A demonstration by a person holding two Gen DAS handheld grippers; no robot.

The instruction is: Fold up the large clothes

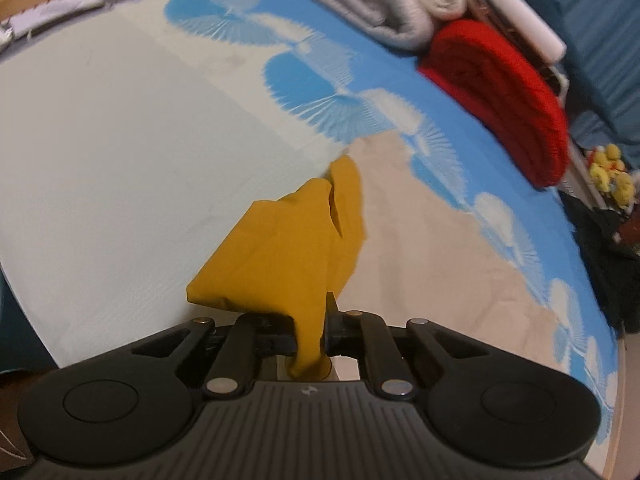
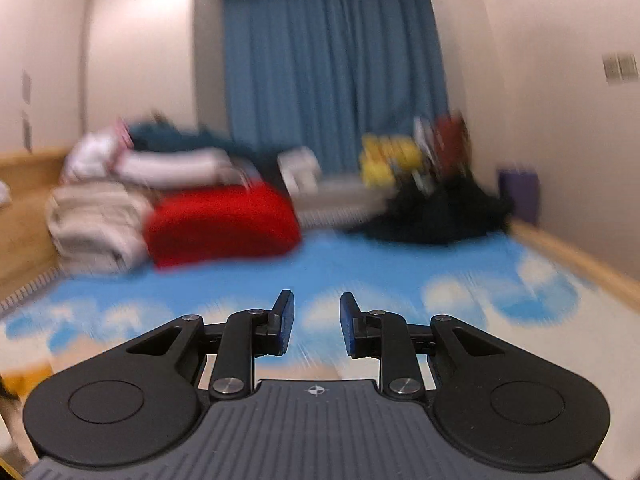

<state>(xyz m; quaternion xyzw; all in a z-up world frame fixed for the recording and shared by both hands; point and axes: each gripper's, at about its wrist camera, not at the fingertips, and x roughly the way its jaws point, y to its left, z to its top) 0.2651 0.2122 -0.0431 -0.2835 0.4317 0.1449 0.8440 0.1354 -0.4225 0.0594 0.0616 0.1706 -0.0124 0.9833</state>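
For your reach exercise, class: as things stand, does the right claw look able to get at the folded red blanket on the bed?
Probably yes. The right claw is open and empty, and only bare blue sheet lies between it and the red blanket.

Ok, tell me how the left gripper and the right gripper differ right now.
The left gripper is shut on the mustard-yellow cloth; the right gripper is open with nothing between its fingers. The left gripper tilts down at the patterned bed sheet; the right gripper looks nearly level across the bed towards the blue curtain. Both are the same black two-finger build.
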